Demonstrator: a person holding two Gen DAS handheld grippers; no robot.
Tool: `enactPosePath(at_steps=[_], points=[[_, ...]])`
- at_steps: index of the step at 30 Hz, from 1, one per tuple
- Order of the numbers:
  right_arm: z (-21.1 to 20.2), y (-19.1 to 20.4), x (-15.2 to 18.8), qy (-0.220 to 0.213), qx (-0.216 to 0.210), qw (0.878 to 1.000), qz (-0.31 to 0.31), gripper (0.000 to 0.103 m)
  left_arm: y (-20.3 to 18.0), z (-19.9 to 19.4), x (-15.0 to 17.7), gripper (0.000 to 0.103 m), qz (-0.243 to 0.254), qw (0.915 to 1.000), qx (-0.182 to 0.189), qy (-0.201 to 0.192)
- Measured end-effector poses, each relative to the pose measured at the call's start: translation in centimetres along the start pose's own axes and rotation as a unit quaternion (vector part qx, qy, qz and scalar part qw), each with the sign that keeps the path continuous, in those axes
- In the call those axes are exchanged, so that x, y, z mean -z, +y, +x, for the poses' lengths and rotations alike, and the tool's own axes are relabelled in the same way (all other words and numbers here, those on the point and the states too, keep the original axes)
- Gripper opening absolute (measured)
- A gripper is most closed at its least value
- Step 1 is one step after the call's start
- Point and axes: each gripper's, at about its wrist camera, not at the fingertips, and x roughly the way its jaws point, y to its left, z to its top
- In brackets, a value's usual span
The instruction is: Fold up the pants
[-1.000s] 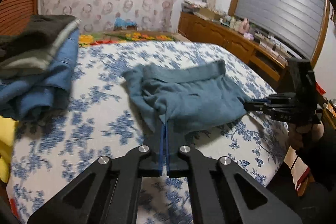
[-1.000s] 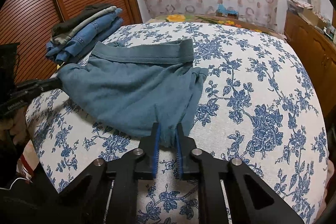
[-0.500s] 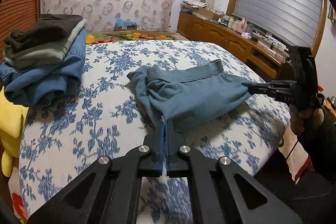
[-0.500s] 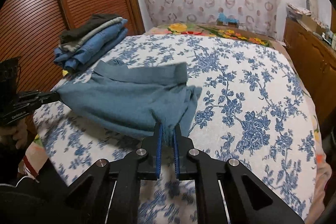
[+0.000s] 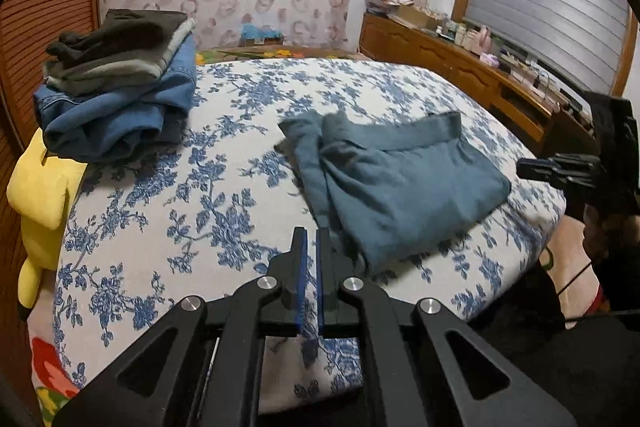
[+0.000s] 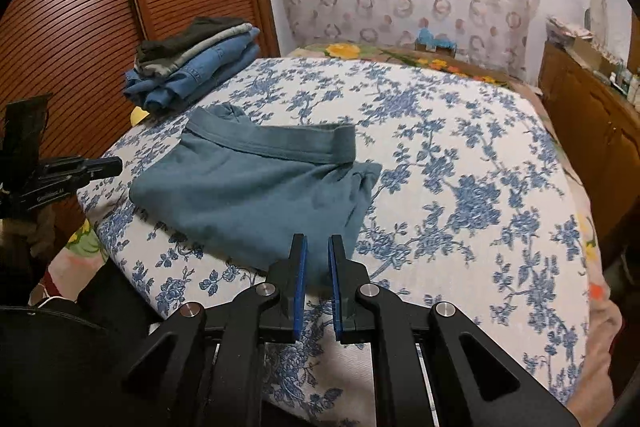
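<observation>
The teal pants [image 5: 400,187] lie folded on the flowered bed [image 5: 168,235], waistband at the far side. In the right wrist view the pants [image 6: 248,195] look flat and slack. My left gripper [image 5: 311,231] hovers just left of their near corner. Its jaws are opening, a narrow gap with nothing between them. My right gripper [image 6: 318,239] stands over the other near corner, jaws a little apart, pads not pinching the cloth. Seen from the side, the right gripper [image 5: 524,167] and the left gripper [image 6: 114,165] are both just clear of the fabric.
A stack of folded jeans and dark clothes [image 5: 116,87] sits at the bed's far left, with a yellow plush toy [image 5: 40,187] beside it. A wooden dresser [image 5: 460,67] runs along the right wall. Slatted wardrobe doors [image 6: 80,7] stand behind the stack.
Both grippers have let go of the pants, which were stretched between them and now lie slack. Both hands have drawn back from the cloth.
</observation>
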Motion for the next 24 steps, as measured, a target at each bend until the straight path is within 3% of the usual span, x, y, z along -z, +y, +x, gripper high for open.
enactPosePath(at_steps=[6, 8, 13, 22, 23, 24], points=[[-1.0, 0.5, -0.1, -0.012, 0.004, 1.0, -0.007, 0.009, 0.3, 0.2, -0.6, 0.063, -0.006, 0.9999, 0.006, -0.008], [-0.9, 0.7, -0.2, -0.014, 0.005, 1.0, -0.011, 0.009, 0.4, 0.4, -0.8, 0.073, -0.009, 0.9999, 0.013, -0.006], [0.1, 0.8, -1.1, -0.017, 0.008, 1.0, -0.021, 0.022, -0.1, 0.9, -2.1, 0.073, -0.002, 0.9998, 0.011, -0.015], [4.4, -0.2, -3.9, -0.007, 0.009, 0.999, -0.033, 0.029, -1.3, 3.7, -5.2, 0.073, 0.029, 0.999, 0.021, -0.027], [4.9, -0.4, -4.2, -0.005, 0.01, 0.999, -0.033, 0.03, -1.4, 4.2, -5.5, 0.071, 0.032, 0.999, 0.021, -0.023], [5.4, -0.5, -4.4, -0.002, 0.011, 0.999, -0.034, 0.032, -1.5, 4.8, -5.7, 0.063, 0.035, 0.999, 0.023, -0.019]])
